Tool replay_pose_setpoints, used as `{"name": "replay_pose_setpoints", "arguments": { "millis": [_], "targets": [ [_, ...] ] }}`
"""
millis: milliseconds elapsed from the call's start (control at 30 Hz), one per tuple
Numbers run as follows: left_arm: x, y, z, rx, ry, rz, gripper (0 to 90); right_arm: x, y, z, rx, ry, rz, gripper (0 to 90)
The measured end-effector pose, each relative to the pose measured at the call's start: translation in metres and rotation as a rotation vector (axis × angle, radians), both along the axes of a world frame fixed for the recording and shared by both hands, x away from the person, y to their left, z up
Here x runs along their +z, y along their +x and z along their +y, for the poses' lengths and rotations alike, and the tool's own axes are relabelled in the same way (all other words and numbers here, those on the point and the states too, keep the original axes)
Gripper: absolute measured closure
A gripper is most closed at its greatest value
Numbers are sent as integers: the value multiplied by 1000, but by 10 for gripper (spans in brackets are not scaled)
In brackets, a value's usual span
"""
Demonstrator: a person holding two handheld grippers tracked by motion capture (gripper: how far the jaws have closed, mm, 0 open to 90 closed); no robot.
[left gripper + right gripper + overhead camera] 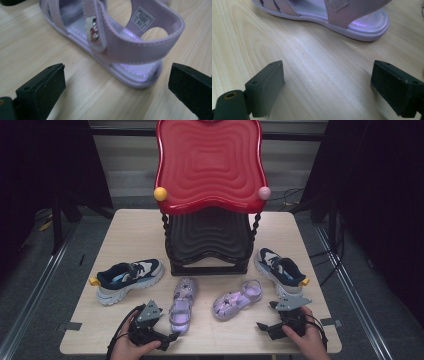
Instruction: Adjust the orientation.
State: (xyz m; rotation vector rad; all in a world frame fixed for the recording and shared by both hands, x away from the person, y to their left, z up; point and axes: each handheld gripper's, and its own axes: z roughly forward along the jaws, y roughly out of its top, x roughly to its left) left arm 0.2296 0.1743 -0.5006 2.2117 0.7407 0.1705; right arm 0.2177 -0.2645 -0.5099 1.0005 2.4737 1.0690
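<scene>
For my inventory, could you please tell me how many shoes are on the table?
4: a sneaker at left, another sneaker at right, two purple sandals between them, before the rack.

Both grippers black: left gripper (172,337), right gripper (262,326), each topped by grey three-cornered plate, square screw-holed jaws, black trailing cables

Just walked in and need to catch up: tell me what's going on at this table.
A person holds a two-jaw gripper in each hand over a light wooden table. The left gripper, jaws open, points at the heel of a lilac strappy sandal. The right gripper, also open, faces the second lilac sandal without touching it. Two navy-and-white sneakers flank a red-and-black two-tier rack. Nothing is gripped yet.
</scene>
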Motion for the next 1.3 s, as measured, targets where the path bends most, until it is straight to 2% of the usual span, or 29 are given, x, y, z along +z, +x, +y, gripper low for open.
{"name": "replay_pose_setpoints", "arguments": {
  "millis": [133, 167, 333, 400, 433, 533, 567, 667, 800, 967, 1067, 1200, 1300],
  "targets": [
    [-1, 1, -7, 8, -20, -1, 7, 0, 0, 0, 1, 0, 0, 108],
    [-1, 1, -8, 4, -3, -6, 7, 0, 0, 0, 1, 0, 0, 108],
    [-6, 0, -18, -10, 4, 5, 7, 0, 0, 0, 2, 0, 0, 108],
    [-6, 0, -21, -14, 30, -8, 1, 0, 0, 0, 3, -1, 0, 108],
    [-6, 0, -22, -10, 17, -8, 9, 0, 1, 0, 3, -1, 0, 108],
    [-6, 0, -24, -3, 15, -16, 25, 0, 1, 0, 3, -1, 0, 108],
    [-6, 0, -24, -7, 44, -36, 35, 0, 1, 0, 4, -1, 0, 108],
    [-6, 0, -24, 3, 46, -54, 92, 0, 1, 0, 3, -1, 0, 108],
    [-5, 1, -24, 2, 53, -56, 104, 0, 1, 0, 2, 0, 1, 108],
    [-4, 0, -22, -23, 41, -53, 164, 0, 1, 0, 2, 0, 1, 108],
    [-3, 0, -19, -35, 52, -53, 193, 0, 1, 0, 2, 0, 1, 108],
    [-3, -1, -16, -32, 40, -50, 203, 0, 1, 0, 2, 0, 1, 108],
    [-2, -1, -15, -41, 49, -46, 207, 0, 1, 0, 3, -1, 0, 108]
  ]
}}
